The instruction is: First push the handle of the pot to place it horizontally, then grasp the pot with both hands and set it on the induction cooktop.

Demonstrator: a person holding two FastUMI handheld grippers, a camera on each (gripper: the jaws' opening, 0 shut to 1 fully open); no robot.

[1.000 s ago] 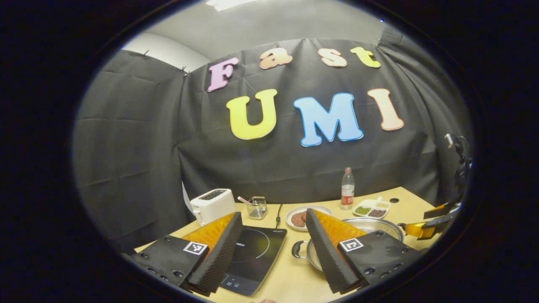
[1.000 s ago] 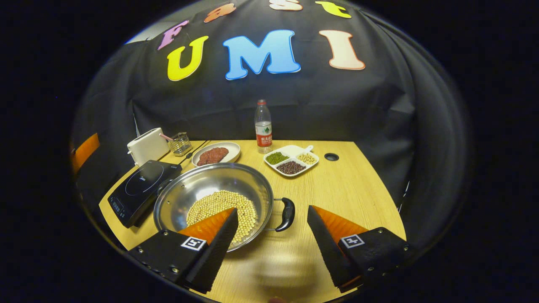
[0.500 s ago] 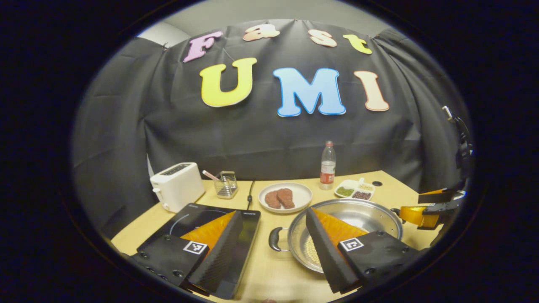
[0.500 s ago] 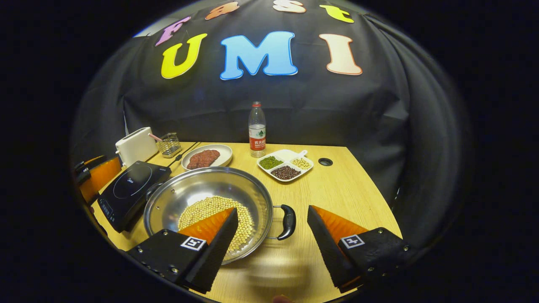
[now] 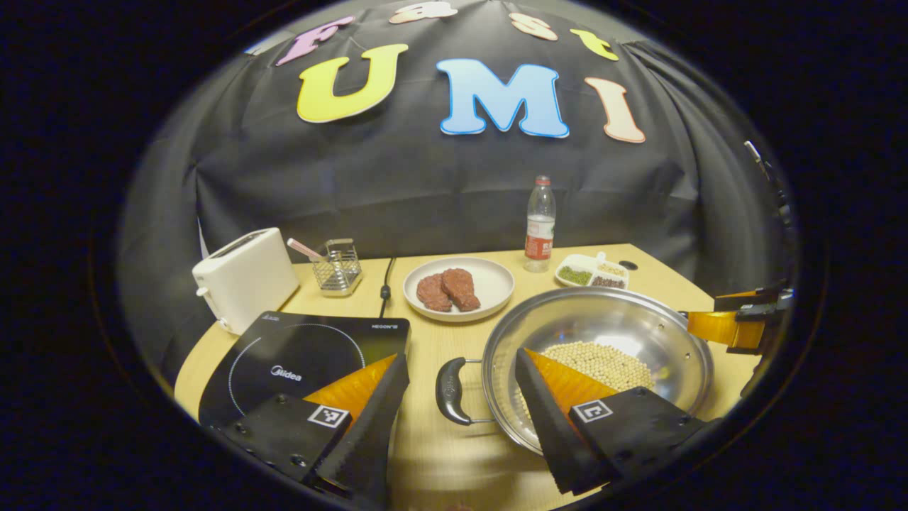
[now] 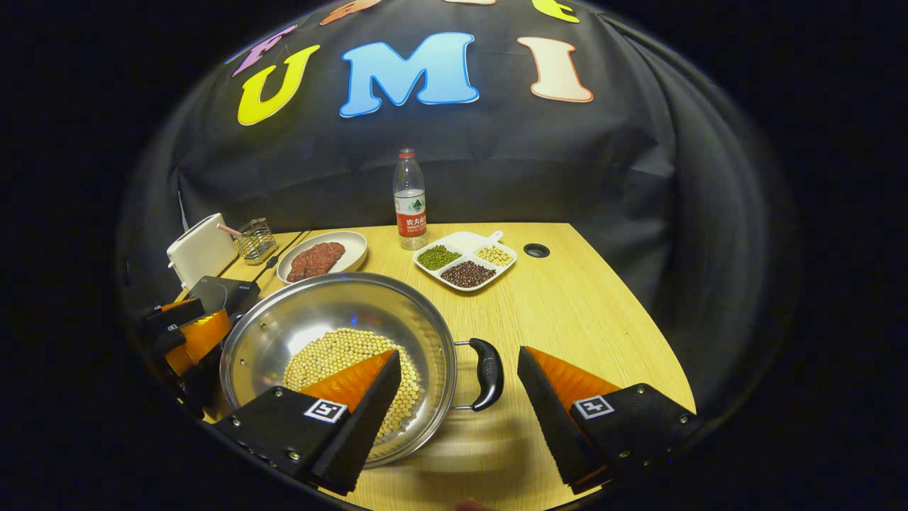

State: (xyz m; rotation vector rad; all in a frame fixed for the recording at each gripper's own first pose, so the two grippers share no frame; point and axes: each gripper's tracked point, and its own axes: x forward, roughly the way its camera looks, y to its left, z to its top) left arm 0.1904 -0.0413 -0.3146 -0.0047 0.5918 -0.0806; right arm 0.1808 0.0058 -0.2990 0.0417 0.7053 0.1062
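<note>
1. Your left gripper (image 5: 461, 419) is hanging wide open with nothing between its fingers; the pot's left handle (image 5: 451, 390) is lying in the gap, untouched by either finger.
2. Your right gripper (image 6: 460, 419) is likewise standing wide open and holding nothing, with the pot's right handle (image 6: 488, 363) sitting in its gap, clear of both fingers.
3. You are looking at the pot (image 5: 638, 333) resting on the wooden table (image 5: 425, 454), just right of the induction cooktop (image 5: 305, 355) and not on it.
4. Pale beans (image 6: 340, 355) are lying in the bottom of the pot (image 6: 284, 333), and its two handles are pointing out to the left and right.
5. In the right gripper view, your left gripper (image 6: 188, 333) is showing at the pot's far-left rim, in front of the cooktop (image 6: 223, 292).
6. In the left gripper view, your right gripper (image 5: 731, 323) is showing at the pot's right edge.
7. Behind the pot, a plate of meat (image 5: 457, 287), a water bottle (image 5: 540, 226) and a divided dish of beans (image 6: 464, 257) are sitting toward the far side.
8. A white toaster (image 5: 245, 277) and a small wire basket (image 5: 337, 266) are standing at the far left, beyond the cooktop.
</note>
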